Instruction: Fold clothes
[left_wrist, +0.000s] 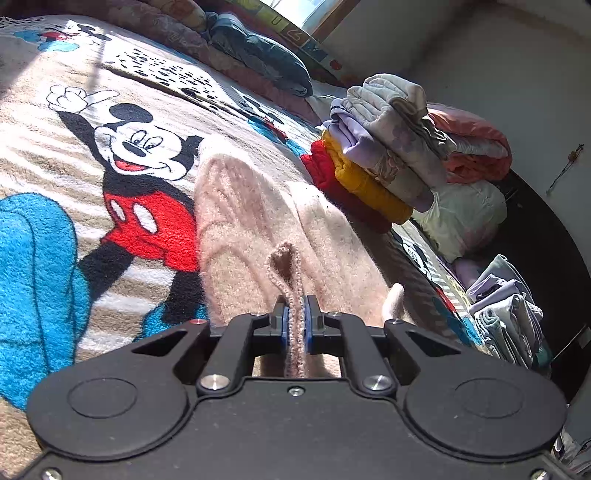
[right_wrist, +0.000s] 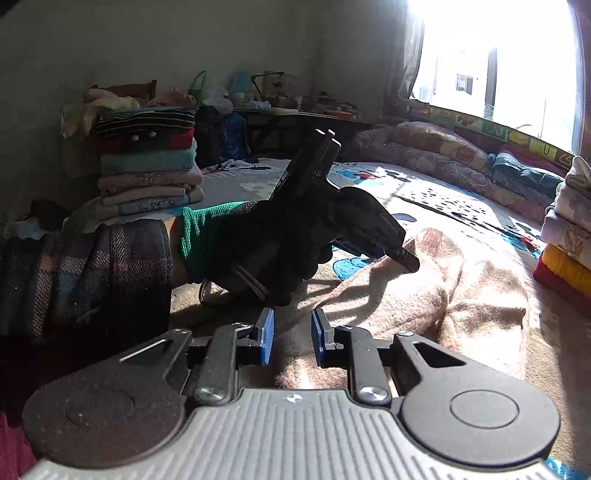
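Observation:
A fuzzy pink-beige knit garment (left_wrist: 258, 214) lies rumpled on the cartoon-mouse blanket (left_wrist: 74, 155). My left gripper (left_wrist: 295, 314) is shut on a ribbed edge of it, which loops up just past the blue pads (left_wrist: 284, 325). The right wrist view shows the same garment (right_wrist: 461, 295) spread ahead and to the right. My right gripper (right_wrist: 292, 332) stands open just above the cloth, with nothing between its blue pads (right_wrist: 266, 336). Beyond it, a gloved hand (right_wrist: 258, 251) with a plaid sleeve (right_wrist: 92, 277) holds the left gripper (right_wrist: 406, 260) down on the garment.
A pile of folded clothes (left_wrist: 388, 147) in red, yellow, lilac and grey sits right of the garment. Another folded stack (right_wrist: 147, 166) stands at the far left. Rolled bedding (right_wrist: 443, 147) lines the window side. More clothes (left_wrist: 506, 314) lie off the bed edge.

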